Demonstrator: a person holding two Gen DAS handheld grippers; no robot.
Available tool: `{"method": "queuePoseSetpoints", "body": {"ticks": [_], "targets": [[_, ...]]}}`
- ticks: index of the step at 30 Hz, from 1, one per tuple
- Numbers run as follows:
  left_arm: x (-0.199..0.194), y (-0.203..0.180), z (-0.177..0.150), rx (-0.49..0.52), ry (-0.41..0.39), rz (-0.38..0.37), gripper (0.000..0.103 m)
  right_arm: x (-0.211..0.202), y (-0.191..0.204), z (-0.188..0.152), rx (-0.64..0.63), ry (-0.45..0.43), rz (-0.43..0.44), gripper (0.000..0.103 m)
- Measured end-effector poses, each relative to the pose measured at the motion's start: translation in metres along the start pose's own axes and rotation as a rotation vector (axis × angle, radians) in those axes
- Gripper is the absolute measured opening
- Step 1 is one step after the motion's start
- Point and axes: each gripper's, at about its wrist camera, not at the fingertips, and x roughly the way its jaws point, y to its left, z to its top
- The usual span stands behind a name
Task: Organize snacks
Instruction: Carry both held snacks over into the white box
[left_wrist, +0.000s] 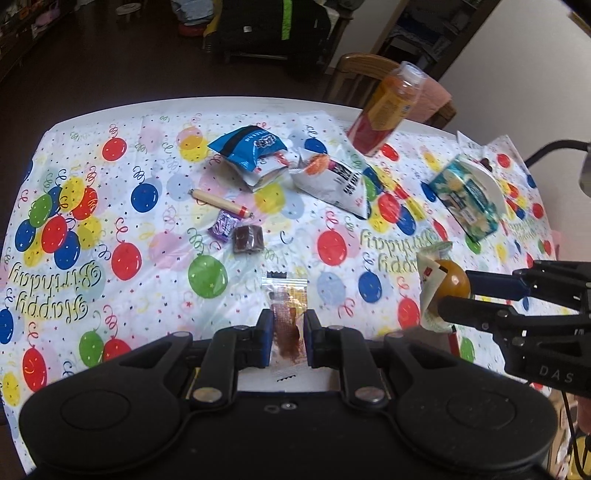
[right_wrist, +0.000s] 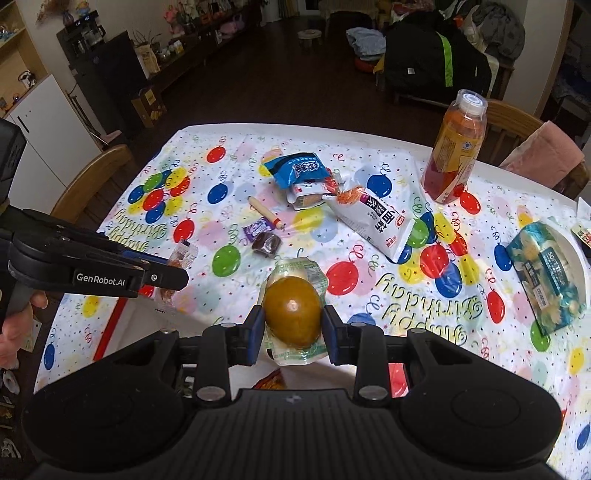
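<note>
Left tongs (left_wrist: 289, 338): lower centre of the left wrist view, pinching a clear sachet (left_wrist: 289, 325) of brown dried snack by its long edges. Risk: thin, slick film; the sachet could slide out or fold if the pinch slackens.

Right tongs (right_wrist: 293, 319): lower centre of the right wrist view, clamped on a vacuum-packed brown egg (right_wrist: 293, 312), pads on its rounded flanks. Risk: a curved, smooth body may squirt forward under too firm a squeeze, or the seal may split.

Both loads are held above the near edge of the table (right_wrist: 480, 332); a drop here may land off the cloth.

Snacks left on the table, mid-frame: blue packet (right_wrist: 297, 168), white noodle-style bag (right_wrist: 373, 221), purple sweet (right_wrist: 256, 228), dark wrapped cake (right_wrist: 266, 243), small sausage stick (right_wrist: 265, 212).

Juice bottle (right_wrist: 454, 155), upper right, upright: liable to topple if an arm sweeps past. Tissue pack (right_wrist: 546, 273) at right edge, not involved.
</note>
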Motion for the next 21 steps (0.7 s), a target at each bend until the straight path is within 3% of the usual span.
{"method": "queuePoseSetpoints", "body": {"ticks": [11, 21], "targets": [[-0.032, -0.003, -0.032, 0.067, -0.002, -0.018, 0.015, -0.025, 0.031, -0.029, -0.001, -0.019, 0.010, 0.033], [-0.036, -0.007, -0.065, 0.125, 0.039, -0.028, 0.015, -0.023, 0.056, -0.065, -0.002, 0.024, 0.023, 0.033]]}}
